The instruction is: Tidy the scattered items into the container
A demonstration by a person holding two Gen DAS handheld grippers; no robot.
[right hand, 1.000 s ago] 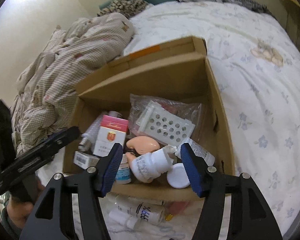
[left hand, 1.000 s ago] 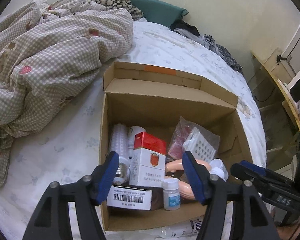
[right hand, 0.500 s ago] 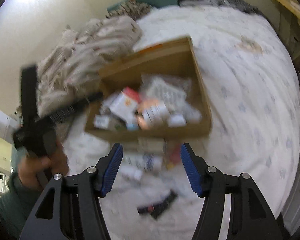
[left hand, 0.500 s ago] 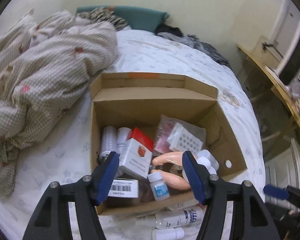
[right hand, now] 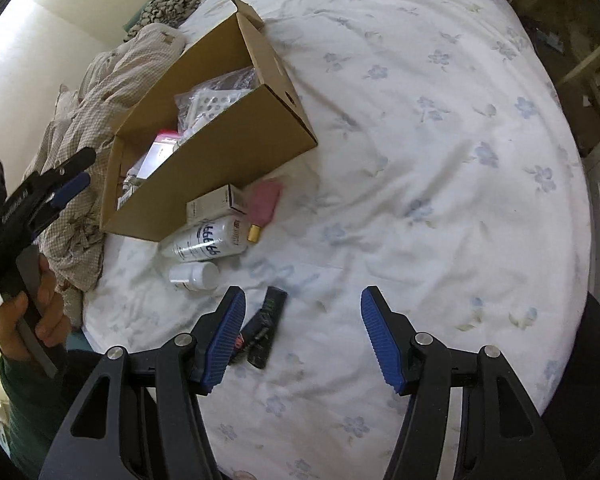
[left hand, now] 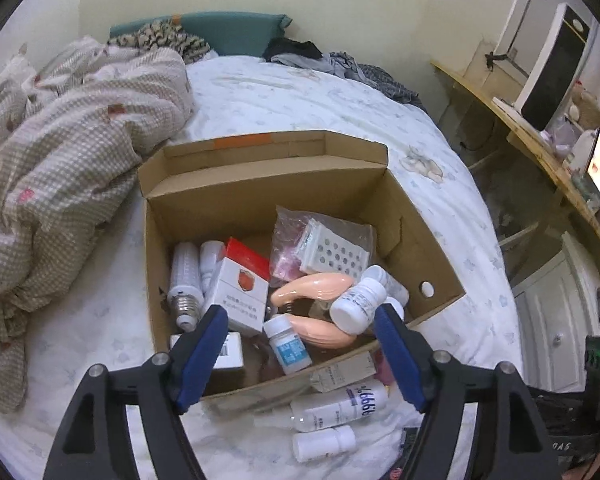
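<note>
An open cardboard box (left hand: 412, 240) (right hand: 228, 160) sits on the bed, holding bottles, a red-and-white carton (left hand: 242, 280), a bulb and a plastic bag. Loose items lie on the sheet in front of it: a white spray bottle (right hand: 206, 240) (left hand: 340, 404), a small white bottle (right hand: 194, 275) (left hand: 324, 444), a beige carton (right hand: 216, 204), a pink item (right hand: 265, 200) and a black object (right hand: 266, 326). My left gripper (left hand: 302, 356) is open and empty above the box's near wall. My right gripper (right hand: 302, 336) is open and empty, over the sheet just right of the black object.
A rumpled checked quilt (left hand: 60, 168) lies left of the box. Clothes (left hand: 332, 64) are piled at the head of the bed. A wooden shelf with appliances (left hand: 540, 112) stands on the right. The hand holding the left gripper (right hand: 36, 292) shows at the left.
Both grippers have pulled back and up from the box. The right one swung back and to the right, so the loose items on the sheet came into its view.
</note>
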